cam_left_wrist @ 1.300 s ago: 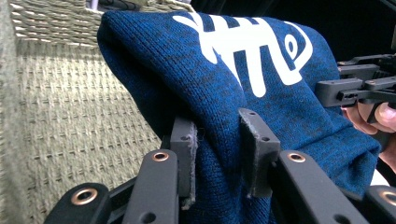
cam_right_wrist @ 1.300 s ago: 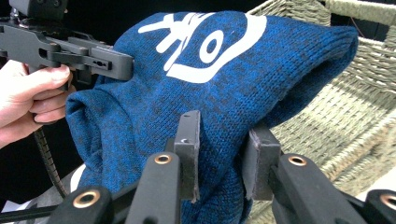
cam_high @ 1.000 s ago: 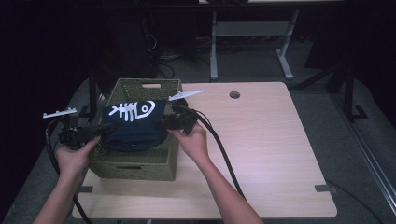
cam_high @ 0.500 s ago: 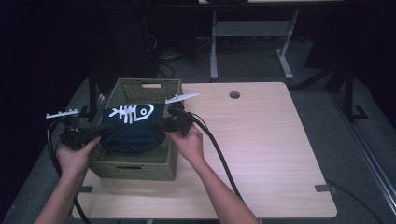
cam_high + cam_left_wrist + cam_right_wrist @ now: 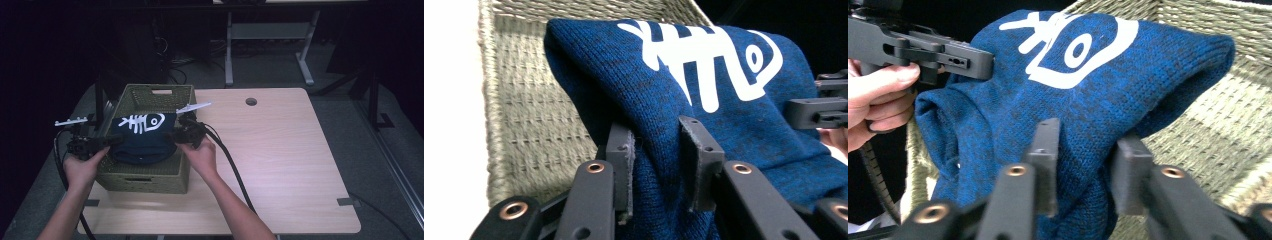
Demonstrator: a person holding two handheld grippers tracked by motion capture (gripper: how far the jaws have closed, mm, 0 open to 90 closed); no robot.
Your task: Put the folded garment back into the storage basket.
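My left gripper (image 5: 659, 165) pinched a fold of the blue sweater (image 5: 704, 85). The knit cloth was squeezed tight between its two black jaws. My right gripper (image 5: 1088, 170) had the other side of the sweater between its jaws. Those jaws had just been opening a little, and the cloth was bunched up in the gap. One of them looked a bit off the cloth, so I could not tell if they pressed on it.

The sweater was dark blue with a white fish bone picture (image 5: 141, 121) on it. It was folded into a thick bundle and hung between my two grippers. In the high view my left gripper (image 5: 112, 141) was at the left side of the bundle and my right gripper (image 5: 172, 136) was at the right side. My left hand (image 5: 80, 167) and my right hand (image 5: 200, 157) held the grippers from below.

The sweater (image 5: 145, 142) was just over the green woven basket (image 5: 145, 177), with its bottom part down inside the rim. I could see the basket's woven wall (image 5: 524, 115) behind the cloth.

The basket stood at the left part of the light wooden table (image 5: 285, 165). A thick black cable (image 5: 235, 170) ran from my right gripper back along my arm.
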